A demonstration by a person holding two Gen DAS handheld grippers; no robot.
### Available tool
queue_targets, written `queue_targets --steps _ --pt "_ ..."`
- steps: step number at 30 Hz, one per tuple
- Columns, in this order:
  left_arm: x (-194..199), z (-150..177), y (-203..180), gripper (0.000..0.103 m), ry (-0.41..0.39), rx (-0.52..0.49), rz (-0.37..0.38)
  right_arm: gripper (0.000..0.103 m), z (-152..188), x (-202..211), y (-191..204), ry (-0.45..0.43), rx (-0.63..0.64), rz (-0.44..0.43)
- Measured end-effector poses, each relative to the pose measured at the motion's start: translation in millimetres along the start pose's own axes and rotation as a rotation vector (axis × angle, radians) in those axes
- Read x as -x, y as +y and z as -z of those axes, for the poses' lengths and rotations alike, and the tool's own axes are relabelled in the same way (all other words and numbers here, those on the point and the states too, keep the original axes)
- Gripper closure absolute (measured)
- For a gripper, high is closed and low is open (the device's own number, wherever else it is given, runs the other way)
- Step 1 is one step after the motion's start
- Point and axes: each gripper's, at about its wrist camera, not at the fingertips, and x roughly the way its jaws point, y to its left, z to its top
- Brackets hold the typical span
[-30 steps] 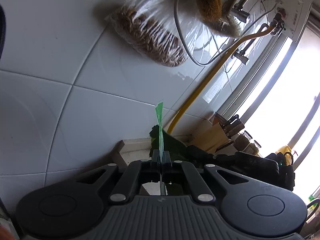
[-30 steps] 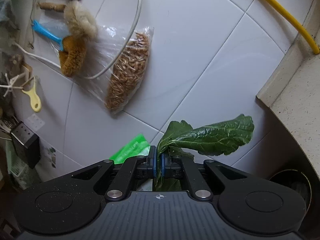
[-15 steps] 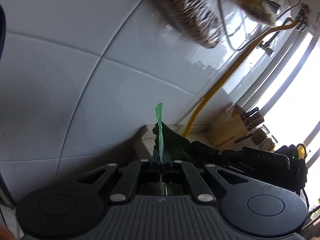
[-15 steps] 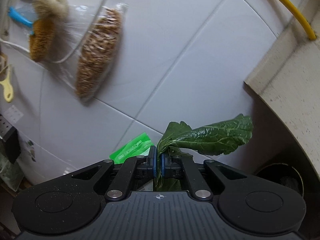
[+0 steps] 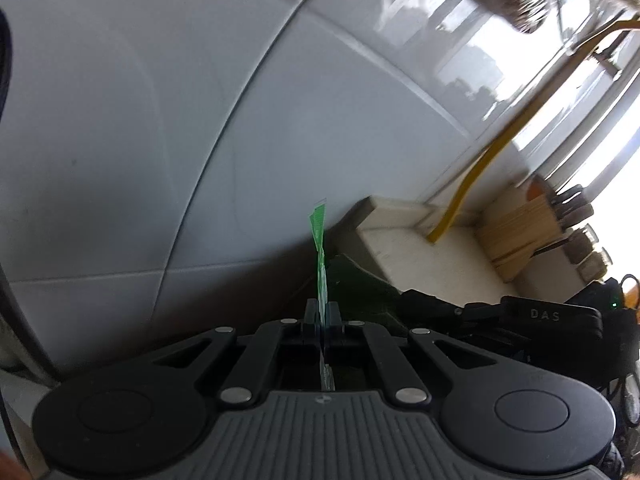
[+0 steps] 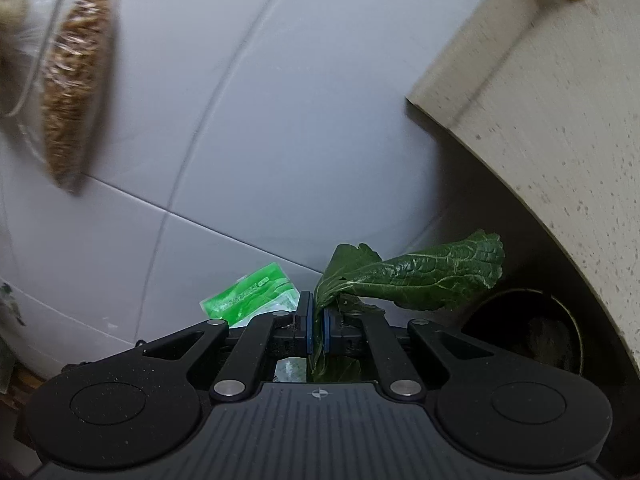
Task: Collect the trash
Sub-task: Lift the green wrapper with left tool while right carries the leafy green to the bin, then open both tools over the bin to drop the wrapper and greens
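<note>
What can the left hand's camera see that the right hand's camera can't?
Only the left wrist view shows the wooden knife block by the bright window, and the right gripper from the side.

Only the right wrist view shows the dark round bin under the counter edge, and the leaf's whole veined surface.

Both show the green wrapper clamped in the left gripper, the green leaf clamped in the right gripper, the white tiled wall, the yellow hose and the hanging clear bag.

Both wrist views close to white tiled wall (image 5: 168,128) — side by side
</note>
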Motion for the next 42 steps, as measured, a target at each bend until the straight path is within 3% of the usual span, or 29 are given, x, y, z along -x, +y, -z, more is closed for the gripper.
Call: queue_targets --steps 10,14,20,30,37,42 --pt "-42.6 4.5 8.0 0.101 0.108 -0.031 -0.134 0.091 3.4 -42.0 -24.3 0.107 0.012 0.114" --pt "-62.1 9.9 12.0 0.101 0.170 -0.048 -0.191 0.080 6.1 -58.7 -30.8 0.139 0.051 0.191" --pt "-80.8 15.7 12.1 0.093 0.234 -0.094 -0.269 0.077 9.7 -84.2 -39.5 0.200 0.100 0.266" --pt "-78.6 16.2 13.6 0.083 0.243 -0.129 -0.331 0.064 20.0 -117.1 -30.0 0.265 0.211 0.369" --pt "-80.1 13.9 11.1 0.082 0.232 -0.128 -0.331 0.060 30.5 -123.0 -16.7 0.269 0.284 0.433" --pt "-81.1 14.9 7.4 0.080 0.228 -0.151 -0.336 0.049 32.3 -117.8 2.5 0.235 0.336 0.457"
